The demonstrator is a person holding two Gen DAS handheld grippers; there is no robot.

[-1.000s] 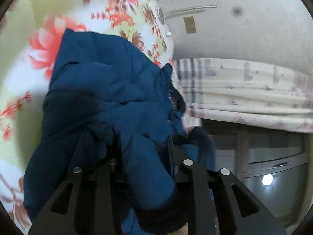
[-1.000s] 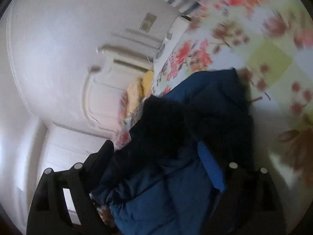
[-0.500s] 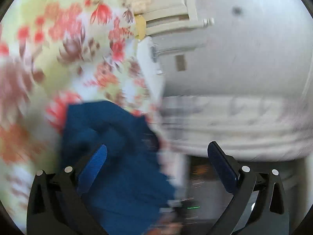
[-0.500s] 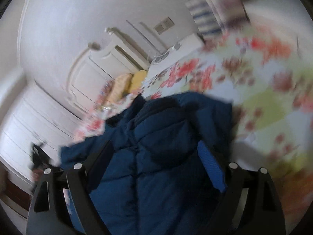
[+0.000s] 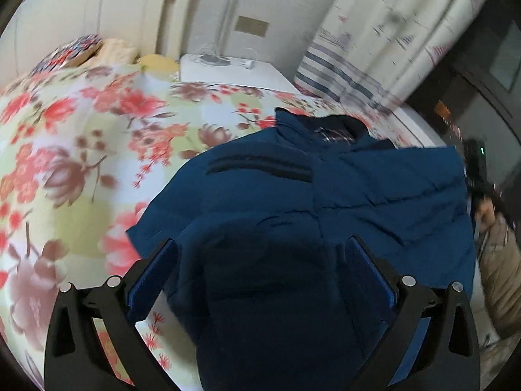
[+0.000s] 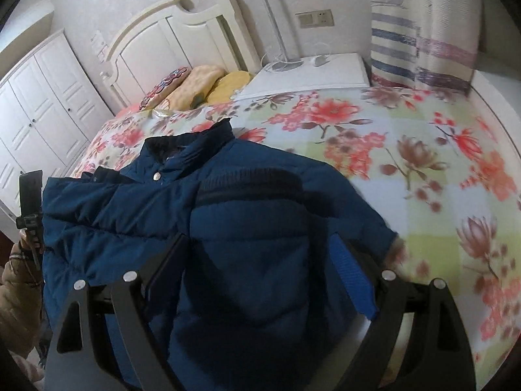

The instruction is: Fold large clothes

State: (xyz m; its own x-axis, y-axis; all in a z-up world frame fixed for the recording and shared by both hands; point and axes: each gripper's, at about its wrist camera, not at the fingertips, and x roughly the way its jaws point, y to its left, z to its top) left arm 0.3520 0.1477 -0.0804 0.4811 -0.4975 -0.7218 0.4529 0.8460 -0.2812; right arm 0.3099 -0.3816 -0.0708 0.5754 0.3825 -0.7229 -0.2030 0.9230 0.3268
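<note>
Blue quilted jacket (image 6: 247,228) lies spread on the floral bedspread (image 6: 407,150), collar (image 6: 195,146) toward the headboard (image 6: 182,36) and a dark band (image 6: 250,182) running across its chest; a metal snap (image 6: 157,175) shows just below the collar. A darker padded part of the jacket is bunched up at the near edge of the bed. In the right wrist view the right gripper (image 6: 260,270) hangs over that bunched part with its fingers (image 6: 353,280) spread wide to either side of the fabric, pinching nothing. In the left wrist view the left gripper (image 5: 260,270) hovers over the same jacket (image 5: 325,202), its blue-padded fingers (image 5: 153,277) likewise spread apart and empty, with the dark fold between them. Beyond the jacket's collar, three pillows (image 6: 195,81) lean at the foot of the headboard. Beside the headboard stands a white nightstand (image 6: 312,75) carrying a lamp base and cables. A striped curtain (image 6: 410,42) hangs on the far side of the nightstand, and a white wardrobe (image 6: 42,97) stands on the other side of the headboard
</note>
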